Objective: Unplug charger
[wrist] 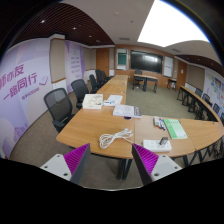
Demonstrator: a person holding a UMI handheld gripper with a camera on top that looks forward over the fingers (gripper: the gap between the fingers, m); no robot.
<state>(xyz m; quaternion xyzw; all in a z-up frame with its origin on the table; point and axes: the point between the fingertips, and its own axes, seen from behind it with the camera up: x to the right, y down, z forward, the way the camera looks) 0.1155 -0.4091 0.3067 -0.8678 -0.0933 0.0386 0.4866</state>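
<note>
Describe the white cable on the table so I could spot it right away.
Start at the long wooden conference table that runs down the room. Near its closest edge, beyond the open gripper, lies a loosely coiled white cable. It is the only looped cord there; its neighbours are flat papers and booklets.

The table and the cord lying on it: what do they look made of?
The table looks like wood or wood laminate, with an even tan, smooth, faintly glossy top. The white cord looks like a plastic-coated cable, since it lies in loose, limp loops. The gripper hangs open, short of the table's edge.
</note>
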